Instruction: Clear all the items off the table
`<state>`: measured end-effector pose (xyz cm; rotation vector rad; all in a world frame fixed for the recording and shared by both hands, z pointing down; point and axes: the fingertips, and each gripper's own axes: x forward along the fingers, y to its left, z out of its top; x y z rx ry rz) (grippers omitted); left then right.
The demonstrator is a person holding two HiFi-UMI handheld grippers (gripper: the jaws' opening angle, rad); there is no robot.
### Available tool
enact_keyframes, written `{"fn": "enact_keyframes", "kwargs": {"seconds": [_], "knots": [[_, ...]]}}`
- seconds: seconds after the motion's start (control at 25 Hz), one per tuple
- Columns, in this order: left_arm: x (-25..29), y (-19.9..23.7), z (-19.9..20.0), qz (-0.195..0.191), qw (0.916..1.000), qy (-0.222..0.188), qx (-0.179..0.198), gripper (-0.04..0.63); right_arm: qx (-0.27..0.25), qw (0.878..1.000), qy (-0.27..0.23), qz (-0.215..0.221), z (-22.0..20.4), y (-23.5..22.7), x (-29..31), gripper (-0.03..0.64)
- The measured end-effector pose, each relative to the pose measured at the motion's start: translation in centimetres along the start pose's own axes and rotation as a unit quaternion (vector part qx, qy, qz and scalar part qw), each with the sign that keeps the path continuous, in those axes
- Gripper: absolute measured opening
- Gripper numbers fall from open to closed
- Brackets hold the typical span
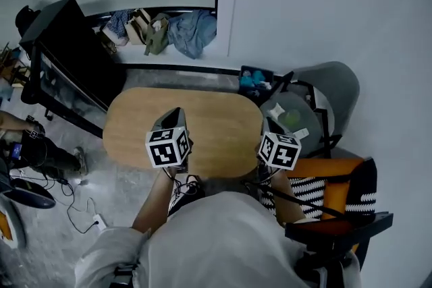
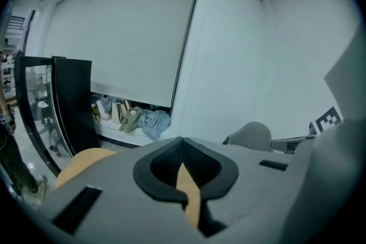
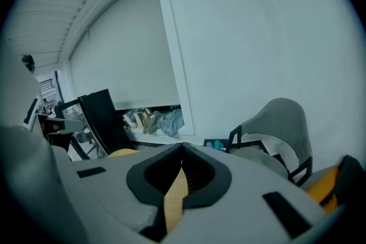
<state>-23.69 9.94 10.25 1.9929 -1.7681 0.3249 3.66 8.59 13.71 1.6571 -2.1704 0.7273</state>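
Observation:
The oval wooden table (image 1: 223,125) has nothing on its top in the head view. My left gripper (image 1: 174,112) hangs over the table's near left part, its jaws shut with nothing between them. My right gripper (image 1: 268,131) is held at the table's near right edge, also shut and empty. In the left gripper view the left gripper (image 2: 183,139) has its jaws meeting at the tip, with a strip of table (image 2: 86,158) behind. The right gripper view shows the right gripper (image 3: 183,146) closed the same way.
A grey chair (image 1: 327,88) and a blue box (image 1: 255,79) stand right of the table. An orange chair with a striped cushion (image 1: 324,182) is at my right. A black cabinet (image 1: 67,50) stands left, clothes and bags (image 1: 169,30) lie by the wall, and a person (image 1: 30,145) sits far left.

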Motion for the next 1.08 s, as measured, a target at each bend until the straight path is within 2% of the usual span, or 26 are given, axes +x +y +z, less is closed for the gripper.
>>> {"fn": "enact_keyframes", "kwargs": {"seconds": [0.2, 1.08], "knots": [[-0.4, 0.4, -0.6, 0.010, 0.9999, 0.001, -0.010, 0.008, -0.018, 1.000, -0.021, -0.010, 1.1, -0.6, -0.5, 0.023], [1.6, 1.0, -0.5, -0.002, 0.9998, 0.016, 0.010, 0.008, 0.017, 0.999, -0.026, -0.031, 0.7, -1.7, 0.5, 0.023]]}}
